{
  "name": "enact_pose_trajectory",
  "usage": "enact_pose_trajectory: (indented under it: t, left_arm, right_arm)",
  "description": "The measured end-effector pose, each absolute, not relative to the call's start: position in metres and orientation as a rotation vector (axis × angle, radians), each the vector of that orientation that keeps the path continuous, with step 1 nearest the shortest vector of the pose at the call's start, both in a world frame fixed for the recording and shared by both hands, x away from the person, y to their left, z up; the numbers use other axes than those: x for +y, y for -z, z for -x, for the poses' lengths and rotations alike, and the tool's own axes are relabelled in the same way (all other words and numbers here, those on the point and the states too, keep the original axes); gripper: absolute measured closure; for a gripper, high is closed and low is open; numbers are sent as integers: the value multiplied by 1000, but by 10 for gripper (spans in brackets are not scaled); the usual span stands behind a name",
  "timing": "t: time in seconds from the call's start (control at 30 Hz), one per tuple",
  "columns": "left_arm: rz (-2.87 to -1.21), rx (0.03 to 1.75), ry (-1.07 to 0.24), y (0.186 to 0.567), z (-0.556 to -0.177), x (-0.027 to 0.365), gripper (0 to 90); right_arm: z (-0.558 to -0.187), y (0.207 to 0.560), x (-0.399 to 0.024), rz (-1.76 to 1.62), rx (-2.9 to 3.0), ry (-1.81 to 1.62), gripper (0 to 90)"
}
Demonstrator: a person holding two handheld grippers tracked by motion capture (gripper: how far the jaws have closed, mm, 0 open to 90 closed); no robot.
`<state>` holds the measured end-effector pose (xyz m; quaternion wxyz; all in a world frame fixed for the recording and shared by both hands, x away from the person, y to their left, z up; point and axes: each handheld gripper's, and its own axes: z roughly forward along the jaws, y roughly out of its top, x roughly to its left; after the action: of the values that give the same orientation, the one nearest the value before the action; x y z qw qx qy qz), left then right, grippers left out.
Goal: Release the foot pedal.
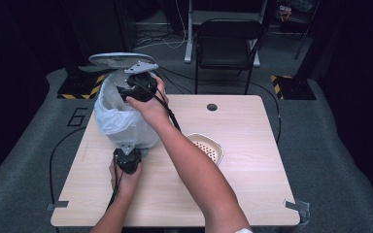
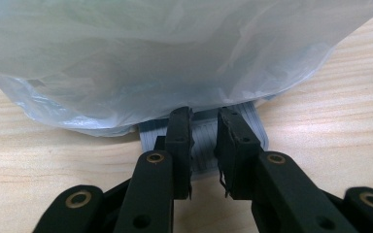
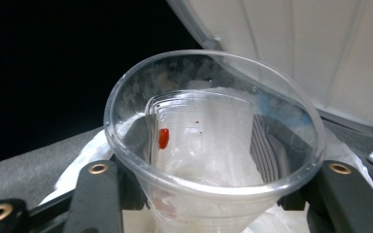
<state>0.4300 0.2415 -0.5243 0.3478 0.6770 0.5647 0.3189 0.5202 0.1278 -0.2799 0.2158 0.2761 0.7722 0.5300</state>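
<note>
A small bin lined with a white plastic bag (image 1: 121,119) stands at the table's far left, its grey lid (image 1: 121,59) raised. My left gripper (image 1: 127,154) is at the bin's foot. Its jaws are close together, tips (image 2: 205,112) on the grey ribbed pedal (image 2: 204,133) under the bag (image 2: 175,58). My right gripper (image 1: 136,90) is over the bin's open mouth, shut on a clear plastic cup (image 3: 213,145) tilted toward the bag. A red speck (image 3: 163,138) clings inside the cup. The lid (image 3: 311,48) rises just behind it.
A beige perforated dish (image 1: 208,147) lies on the wooden table (image 1: 252,194) just right of my right forearm. A cable hole (image 1: 211,107) sits near the far edge. A black chair (image 1: 228,43) stands beyond the table.
</note>
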Motion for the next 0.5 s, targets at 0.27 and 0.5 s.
enact_pose_trajectory:
  t: [0.27,0.5]
  left_arm:
    - [-1760,1468,-824,524,-430,242,756]
    - [-1755,1465,-828,524,-430,242,756]
  right_arm:
    - [-522,294,121,-913,2077,-1473,150]
    - [-491,290,74,-916,2120,-1513,230]
